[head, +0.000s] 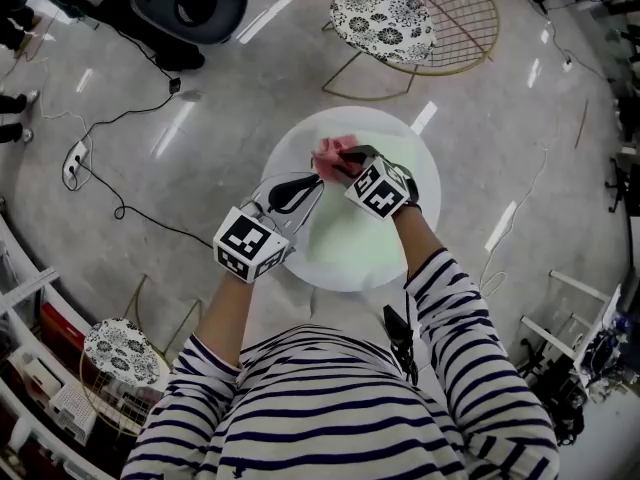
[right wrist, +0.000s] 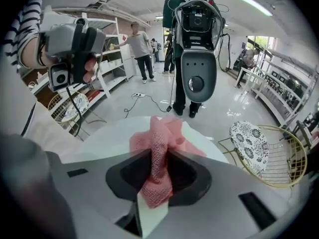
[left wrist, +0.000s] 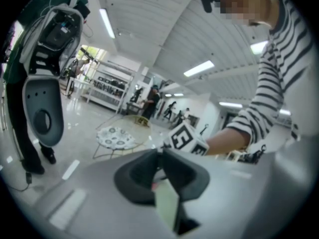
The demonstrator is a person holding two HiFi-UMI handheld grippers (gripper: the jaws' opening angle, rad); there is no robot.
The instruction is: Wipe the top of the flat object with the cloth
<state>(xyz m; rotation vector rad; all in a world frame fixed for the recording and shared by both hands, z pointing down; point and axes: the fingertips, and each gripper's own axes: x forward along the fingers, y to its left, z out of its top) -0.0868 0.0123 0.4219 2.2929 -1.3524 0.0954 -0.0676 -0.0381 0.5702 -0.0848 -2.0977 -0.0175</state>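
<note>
Stage: early, by my reading; the cloth is gathered in the right tool at the far part of the table, no pass across the flat surface shows as made, and the whole wipe is left to do
Round white table: largest item, directly below the person on a glossy grey floor; bears the flat object and the cloth
Pale green flat object: lies on the near half of the tabletop, between the two wrists; smooth, matt, nothing resting on it; its edges blend into the white top, so the exact outline cannot be told; no marks or wet streaks visible
Gold wire chair with black-and-white patterned cushion: beyond the table, well apart, not involved
Left gripper: over the table's left part, near the cloth; jaws closed together, nothing seen gripped between them
Right gripper: angled steeply down at the far centre of the table; jaws narrowed onto the cloth, which fills the gap and spills out ahead
Pink open-weave cloth: crumpled, one upright fold pinched in the right jaws, the rest in a loose heap on the tabletop, at or just past the green surface's far edge as far as I can judge
Remaining: bring the cloth onto the green top and pass it over the full face
</note>
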